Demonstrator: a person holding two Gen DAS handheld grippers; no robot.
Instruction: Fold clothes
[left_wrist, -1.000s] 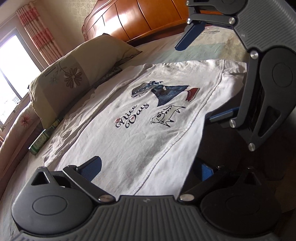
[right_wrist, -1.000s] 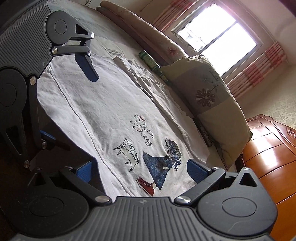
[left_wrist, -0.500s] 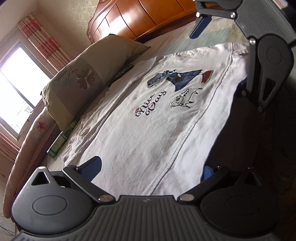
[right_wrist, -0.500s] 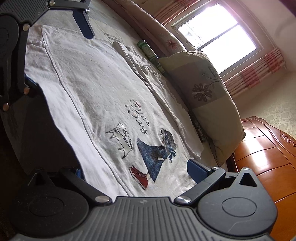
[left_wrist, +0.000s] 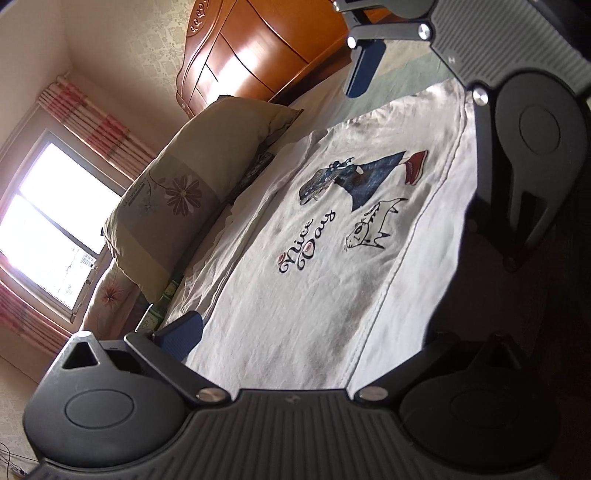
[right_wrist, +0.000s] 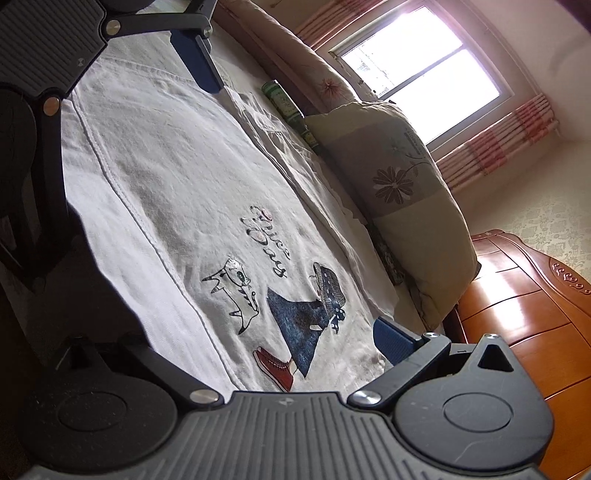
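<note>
A white T-shirt (left_wrist: 332, 280) with a "Nice Day" print, a girl and a cat lies spread on the bed; it also shows in the right wrist view (right_wrist: 192, 206). My left gripper (left_wrist: 306, 332) is open, its jaws wide apart astride one end of the shirt's near edge. My right gripper (right_wrist: 236, 343) is open in the same way at the other end. Each gripper shows in the other's view: the right one (left_wrist: 480, 92), the left one (right_wrist: 55, 55). The near fingers sit in shadow beyond the shirt's edge.
A beige flowered pillow (left_wrist: 173, 206) lies past the shirt's far side, also in the right wrist view (right_wrist: 399, 206). A green box (right_wrist: 284, 103) lies beside it. A wooden headboard (left_wrist: 251, 48) stands at the bed's end. A bright window (right_wrist: 424, 59) with red-striped curtains is behind.
Both grippers have tilted and moved so that the shirt fills more of each view and the window and headboard show more. Both stay open.
</note>
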